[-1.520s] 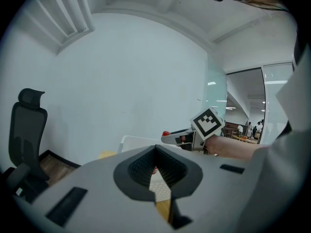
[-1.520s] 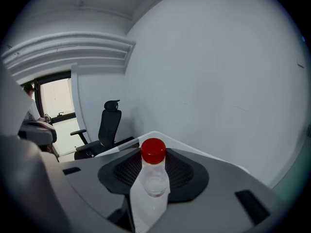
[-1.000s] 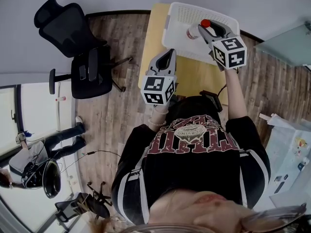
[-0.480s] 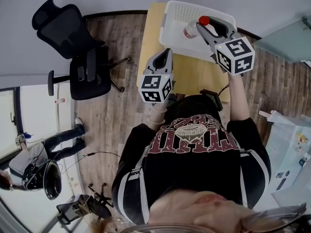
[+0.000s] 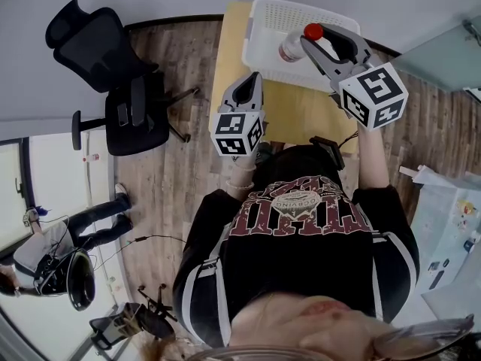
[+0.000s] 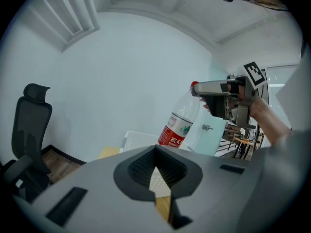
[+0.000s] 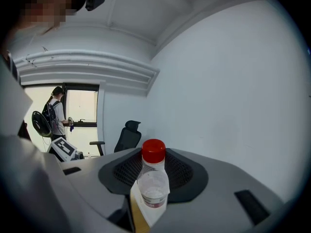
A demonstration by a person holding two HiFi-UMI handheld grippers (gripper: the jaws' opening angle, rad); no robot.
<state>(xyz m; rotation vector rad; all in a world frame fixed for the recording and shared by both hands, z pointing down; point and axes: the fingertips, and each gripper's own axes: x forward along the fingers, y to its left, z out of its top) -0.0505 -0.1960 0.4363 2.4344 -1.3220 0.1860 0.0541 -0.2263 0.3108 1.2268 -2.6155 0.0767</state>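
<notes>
Bottle (image 5: pixel 294 45) up in my right gripper (image 5: pixel 319 42)
Right jaws are clamped on its neck, just above the white basket (image 5: pixel 264 22). My left gripper (image 5: pixel 249 83) has its jaws pressed together, empty, over the table (image 5: pixel 301 115).

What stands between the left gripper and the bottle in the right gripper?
Nothing visible does. The right gripper holds the bottle by its neck, raised over the white basket. The left gripper, jaws shut and empty, looks toward the bottle across open air.
</notes>
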